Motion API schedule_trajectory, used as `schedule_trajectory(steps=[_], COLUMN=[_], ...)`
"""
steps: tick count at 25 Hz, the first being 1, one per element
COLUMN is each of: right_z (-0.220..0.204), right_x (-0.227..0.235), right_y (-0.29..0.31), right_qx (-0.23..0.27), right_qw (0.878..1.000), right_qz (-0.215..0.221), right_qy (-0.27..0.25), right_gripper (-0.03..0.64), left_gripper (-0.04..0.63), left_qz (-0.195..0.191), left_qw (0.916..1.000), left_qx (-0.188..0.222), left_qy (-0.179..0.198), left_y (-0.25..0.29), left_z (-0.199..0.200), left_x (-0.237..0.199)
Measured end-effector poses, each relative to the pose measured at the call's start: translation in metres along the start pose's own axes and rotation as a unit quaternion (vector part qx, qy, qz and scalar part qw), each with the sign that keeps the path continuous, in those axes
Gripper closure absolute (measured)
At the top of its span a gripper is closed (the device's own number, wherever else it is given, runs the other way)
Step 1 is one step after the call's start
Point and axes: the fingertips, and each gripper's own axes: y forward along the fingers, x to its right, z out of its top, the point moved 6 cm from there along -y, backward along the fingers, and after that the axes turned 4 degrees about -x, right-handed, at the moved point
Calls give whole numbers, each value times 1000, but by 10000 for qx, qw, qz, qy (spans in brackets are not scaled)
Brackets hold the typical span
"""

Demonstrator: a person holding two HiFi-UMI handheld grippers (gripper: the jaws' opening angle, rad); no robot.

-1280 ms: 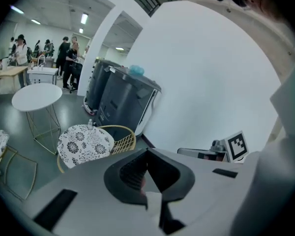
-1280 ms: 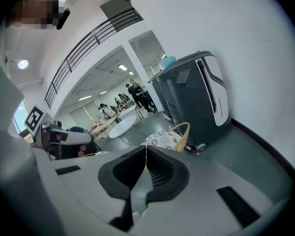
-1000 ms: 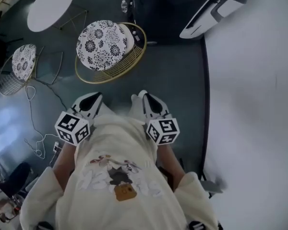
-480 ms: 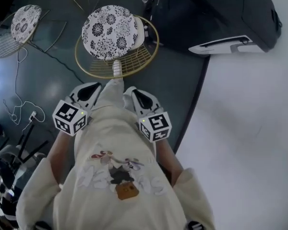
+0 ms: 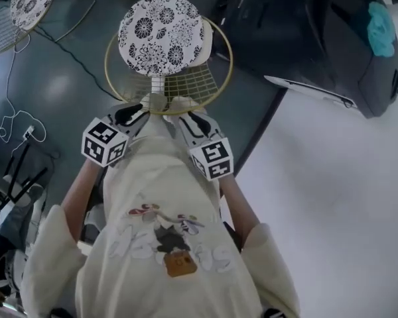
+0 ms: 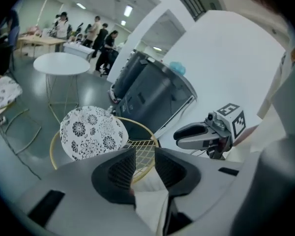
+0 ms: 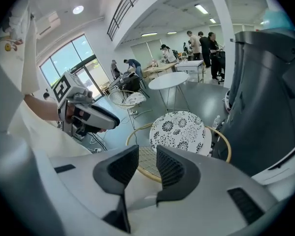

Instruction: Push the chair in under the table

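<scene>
The push is not yet begun. The chair (image 5: 164, 38) stands in the open, well apart from the white round bench (image 6: 61, 64) beyond it. The left tool (image 5: 138, 108) and right tool (image 5: 188, 111) have just been opening; both are released and hold nothing, at the chair's near rim.

At twelve o'clock, round gold wire chair (image 5: 186, 85); at two, dark grey machine (image 5: 305, 38); at ten, second wire chair (image 5: 3, 28); round white table (image 6: 61, 64) behind the first.

Bright ceiling strip lights (image 7: 201, 8) gleam on the dark floor (image 5: 60, 88); both gripper views bulge fisheye, edges darkened.
</scene>
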Motion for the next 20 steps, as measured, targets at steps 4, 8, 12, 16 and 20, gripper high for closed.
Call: schedule_trajectory(steps=[4,8,12,16,20], right_z=[-31,-57,-76,-86,-94], right_x=[34,81,124,161,191], right_y=[12,16,19,27,36], right_qx=[-44,74,95,263,518], right_qw=[9990,9830,9607,9316,8929], right_qz=[-272,-729,-1274,-1585,-1505], right_qy=[365,1685,2465,3260,4211], right_gripper=[509,509,509,509,509], left_gripper=[452,436,436,436,426], left_qz=[-199,590,1666,2070,2073], left_qw=[9883,9586,9094,8510,8241], left_qx=[365,1125,1691,1977,2108], left_qy=[-1467,-2549,-3416,-4404,-4832], left_y=[19,11,-5,-3,5], left_z=[-37,-62,-86,-115,-133], left_x=[-26,-61,-85,-107,-117])
